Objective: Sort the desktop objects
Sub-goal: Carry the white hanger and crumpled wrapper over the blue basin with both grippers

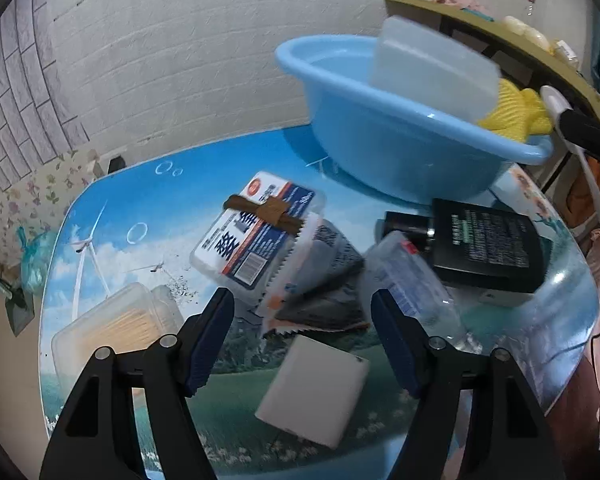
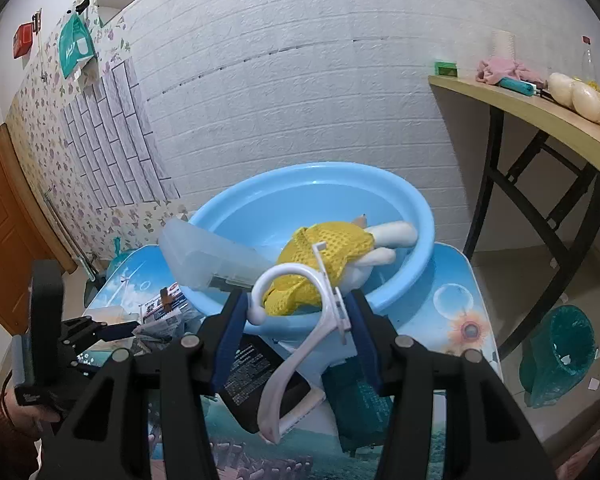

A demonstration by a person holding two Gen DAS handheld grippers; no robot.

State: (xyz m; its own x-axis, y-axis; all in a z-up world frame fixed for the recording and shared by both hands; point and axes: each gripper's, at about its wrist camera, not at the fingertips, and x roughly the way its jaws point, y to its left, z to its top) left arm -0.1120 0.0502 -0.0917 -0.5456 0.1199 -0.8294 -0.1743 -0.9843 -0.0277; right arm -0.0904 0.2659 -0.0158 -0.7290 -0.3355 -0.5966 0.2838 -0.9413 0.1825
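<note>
hovering above the foil packet point(image 1: 320, 280), the left gripper point(image 1: 302, 320) is held half open, empty; the white hanger point(image 2: 300, 320) is clamped by the right gripper point(image 2: 296, 336).

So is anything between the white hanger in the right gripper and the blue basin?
Nothing blocks it. The right gripper holds the white hanger at the near rim of the blue basin. Inside, the yellow mesh item lies beyond the hook and a translucent box leans at the left rim.

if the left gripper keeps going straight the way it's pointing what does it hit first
Probably the crumpled foil packets lying between its open fingers' line, ahead of the left gripper; depth is unclear, so the white block below may come first.
</note>
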